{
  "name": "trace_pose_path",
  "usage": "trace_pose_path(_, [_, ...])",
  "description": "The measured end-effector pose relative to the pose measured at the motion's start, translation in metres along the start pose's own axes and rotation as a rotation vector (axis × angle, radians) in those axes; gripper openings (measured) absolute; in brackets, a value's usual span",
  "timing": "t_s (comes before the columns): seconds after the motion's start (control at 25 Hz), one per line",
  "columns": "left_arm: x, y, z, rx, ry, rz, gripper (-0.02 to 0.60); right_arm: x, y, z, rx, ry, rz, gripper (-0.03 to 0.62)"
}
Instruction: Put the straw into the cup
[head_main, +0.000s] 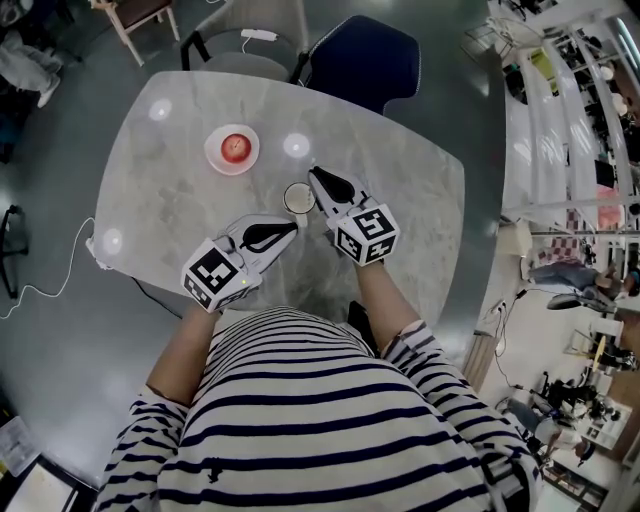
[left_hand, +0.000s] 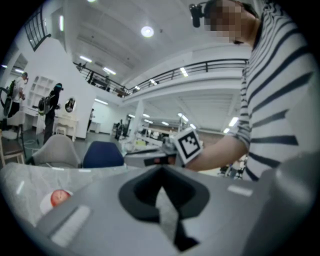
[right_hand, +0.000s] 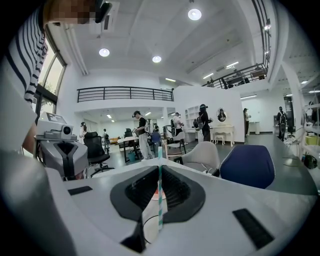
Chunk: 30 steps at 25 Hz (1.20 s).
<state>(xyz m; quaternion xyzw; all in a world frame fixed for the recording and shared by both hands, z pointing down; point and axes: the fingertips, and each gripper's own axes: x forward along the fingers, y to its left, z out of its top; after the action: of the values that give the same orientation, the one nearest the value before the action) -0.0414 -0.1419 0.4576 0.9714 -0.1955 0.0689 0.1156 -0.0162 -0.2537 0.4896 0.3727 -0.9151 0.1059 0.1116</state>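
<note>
Straw (right_hand: 160, 195) stands upright, clamped between the nearly closed jaws of the right tool (right_hand: 159, 170), with its lower end apparently just above the mouth of the cup (head_main: 298, 198). Keep the straw vertical and centred on the cup. Lower it until the end is well inside the rim, then release. The left tool (head_main: 288, 230), jaws together and empty, waits near the cup, over the desk (head_main: 410, 190).

A white plate (head_main: 213, 140) carrying a red apple (head_main: 235, 147) sits on the marble tabletop (head_main: 180, 205), toward the far edge and left of centre. Beyond that far edge, a blue chair (head_main: 365, 55) and a grey chair (head_main: 235, 65) stand side by side. Off the left edge, a white cable (head_main: 50, 290) trails across the floor.
</note>
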Motion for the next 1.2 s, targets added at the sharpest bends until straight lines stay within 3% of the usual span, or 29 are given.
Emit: trace_pose_path(1.2, [0.001, -0.004, -0.001, -0.003, 0.003, -0.007, 0.007, -0.005, -0.004, -0.049, 0.015, 0.124, -0.029, 0.025])
